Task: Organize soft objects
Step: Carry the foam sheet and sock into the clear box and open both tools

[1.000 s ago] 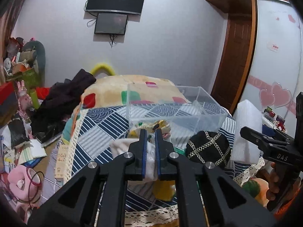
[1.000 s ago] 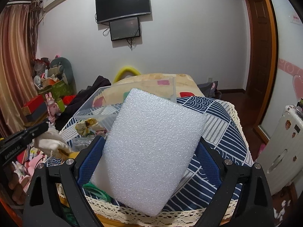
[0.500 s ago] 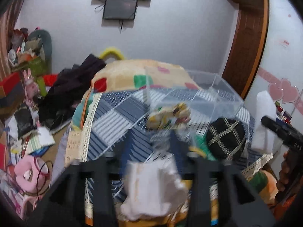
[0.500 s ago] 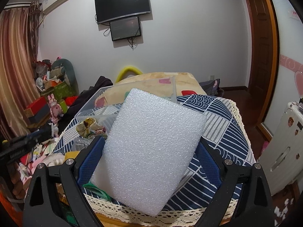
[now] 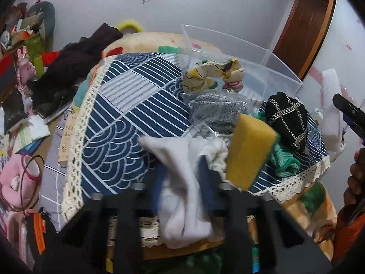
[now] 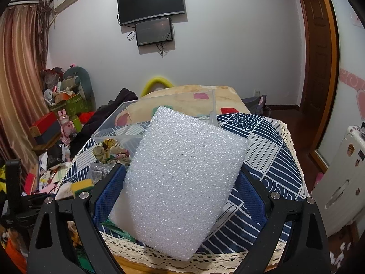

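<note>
My right gripper is shut on a white foam sheet and holds it upright in front of the clear plastic box. My left gripper is blurred; its jaws stand apart around a hanging white cloth at the table's front edge. Whether it grips the cloth I cannot tell. A yellow sponge, a grey knit piece, a black patterned hat, a green knit item and a yellow floral cloth lie near the clear box.
The table carries a blue and white patterned cloth with a lace edge. A bed with a yellow blanket stands behind it. Clutter lies on the floor at left. A white cabinet stands at right.
My left gripper's jaws have opened from shut on the white cloth, and it has pulled back and tilted down over the table. My right gripper has held the foam sheet nearly still.
</note>
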